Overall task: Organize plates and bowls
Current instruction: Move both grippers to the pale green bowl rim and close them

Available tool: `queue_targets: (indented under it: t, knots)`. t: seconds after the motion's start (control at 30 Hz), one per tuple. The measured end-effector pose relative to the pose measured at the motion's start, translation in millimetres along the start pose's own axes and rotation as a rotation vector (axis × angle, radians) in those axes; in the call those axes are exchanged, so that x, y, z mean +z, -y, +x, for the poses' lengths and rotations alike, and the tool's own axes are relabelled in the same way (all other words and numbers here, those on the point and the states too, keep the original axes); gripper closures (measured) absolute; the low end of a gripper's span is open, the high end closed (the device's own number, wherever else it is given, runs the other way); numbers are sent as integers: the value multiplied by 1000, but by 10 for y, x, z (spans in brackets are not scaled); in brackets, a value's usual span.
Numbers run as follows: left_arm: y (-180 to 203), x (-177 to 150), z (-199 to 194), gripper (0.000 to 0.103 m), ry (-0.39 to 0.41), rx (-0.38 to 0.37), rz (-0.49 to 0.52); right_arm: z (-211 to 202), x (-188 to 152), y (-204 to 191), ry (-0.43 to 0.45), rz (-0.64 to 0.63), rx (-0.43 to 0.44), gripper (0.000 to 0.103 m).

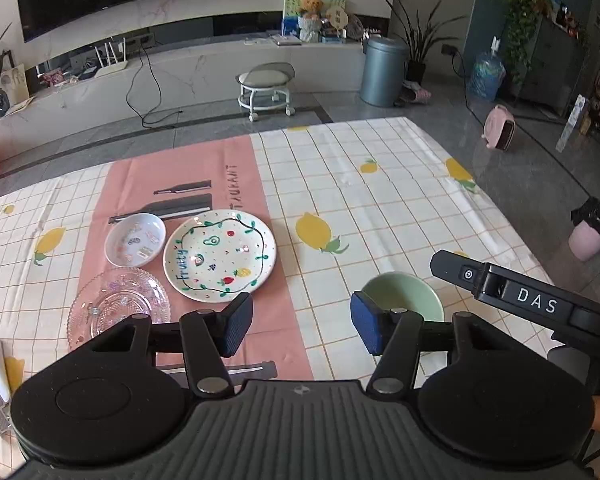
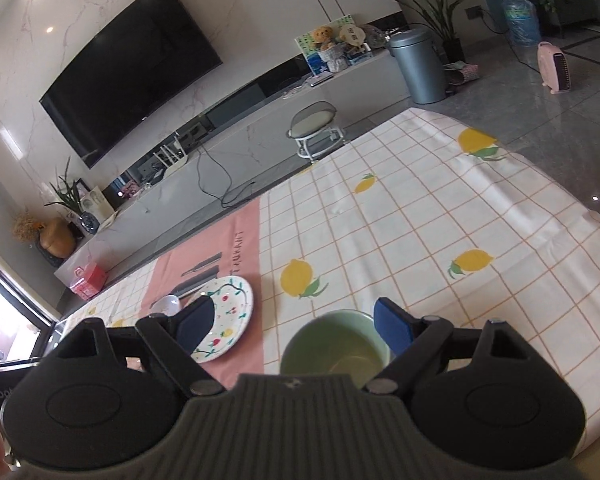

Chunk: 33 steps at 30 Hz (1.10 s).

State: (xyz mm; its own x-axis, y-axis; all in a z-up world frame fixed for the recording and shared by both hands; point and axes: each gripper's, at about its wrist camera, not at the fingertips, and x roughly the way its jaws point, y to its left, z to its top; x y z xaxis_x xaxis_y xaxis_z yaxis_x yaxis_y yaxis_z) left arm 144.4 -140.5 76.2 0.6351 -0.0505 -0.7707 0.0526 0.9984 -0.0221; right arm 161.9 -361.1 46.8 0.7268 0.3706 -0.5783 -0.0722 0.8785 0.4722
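While I hold both tools over the checked tablecloth (image 1: 380,184), the dishes lie in a cluster on the pink strip (image 1: 139,184) to my left; farthest left in my left view is the clear glass plate (image 1: 111,304), its near edge hidden behind my tool; just beyond it sits the small pale dish (image 1: 135,240) with little printed pictures; beside both, nearly touching the dish, lies the white fruit plate (image 1: 219,256) with the blue word Fruity; my left gripper (image 1: 297,326) stands wide, its blue pads bare, nothing between them but cloth; further right, on the checked part and well apart from the plates, rests the green bowl (image 1: 408,296), upright and partly behind my left tool's right-hand pad; past it the black body of my other tool shows, marked DAS. From my right view the fruit plate (image 2: 227,316) lies partly behind the left-hand pad; the green bowl (image 2: 336,344) sits low between the fingers; my right gripper (image 2: 295,326) stands wide, neither pad pressing on the bowl, though the right-hand pad looks close to its rim.
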Motion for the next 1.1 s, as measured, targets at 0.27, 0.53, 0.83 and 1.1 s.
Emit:
queue_targets:
  t: [0.27, 0.53, 0.83, 1.1]
  knots:
    - [239, 30, 460, 37, -102, -75, 56, 211, -47, 206, -52, 37, -160, 19]
    - [309, 17, 870, 37, -207, -94, 44, 427, -114, 347, -132, 26, -251, 24]
    - [340, -70, 1157, 38, -270, -33, 66, 532, -131, 398, -173, 1, -246, 39]
    - [416, -134, 1264, 44, -284, -39, 89, 660, -164, 432, -228, 15, -213, 73]
